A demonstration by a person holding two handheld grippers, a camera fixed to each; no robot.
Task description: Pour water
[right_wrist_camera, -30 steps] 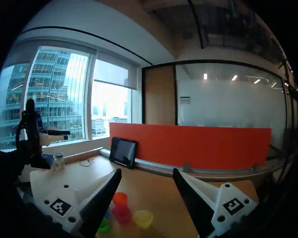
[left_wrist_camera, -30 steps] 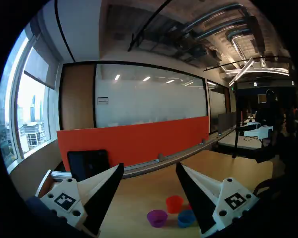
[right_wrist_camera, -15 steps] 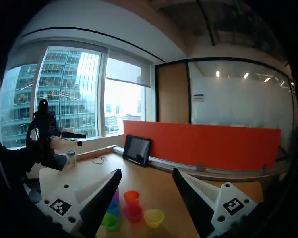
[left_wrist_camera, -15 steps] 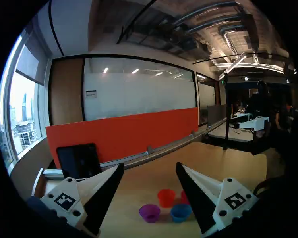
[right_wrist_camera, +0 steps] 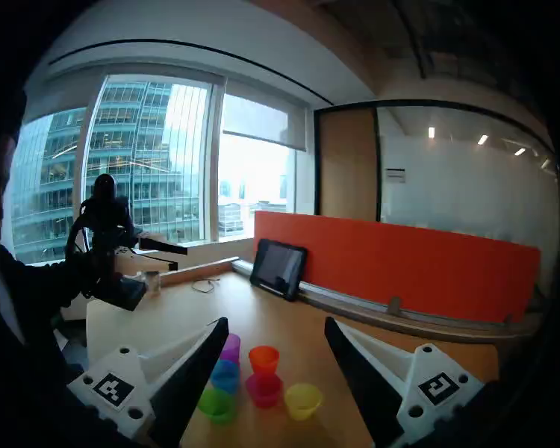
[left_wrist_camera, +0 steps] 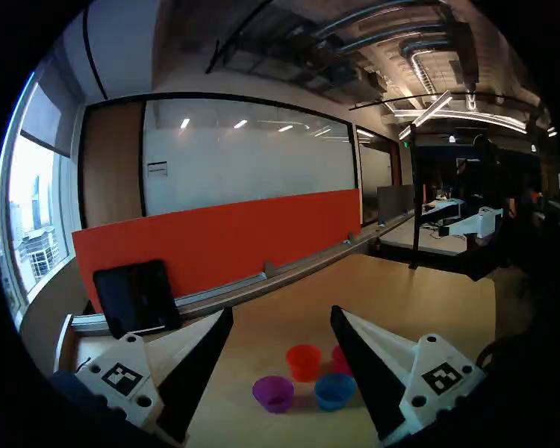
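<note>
**Left gripper view:** left gripper (left_wrist_camera: 280, 309), fingers spread and empty, above table (left_wrist_camera: 399, 291). Purple cup (left_wrist_camera: 272, 392), orange cup (left_wrist_camera: 304, 361) and blue cup (left_wrist_camera: 334, 390) are clustered below.

**Right gripper view:** right gripper (right_wrist_camera: 275, 319), fingers spread and empty. 6 cups (right_wrist_camera: 264, 389) are grouped beneath, with a clear jar (right_wrist_camera: 151, 281) far left on the table.

Six plastic cups (right_wrist_camera: 264, 359); one tablet (right_wrist_camera: 278, 267); perhaps one small clear jar (right_wrist_camera: 152, 282).

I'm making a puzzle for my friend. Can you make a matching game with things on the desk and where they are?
Things:
1 tablet
2 yellow cup
3 green cup
4 small jar

Places, in the right gripper view:
A right end of the cup bunch
B far left, by the window
C left front of the cup bunch
D propped before the orange divider

Pairs: 1-D, 2-A, 3-C, 4-B.
</note>
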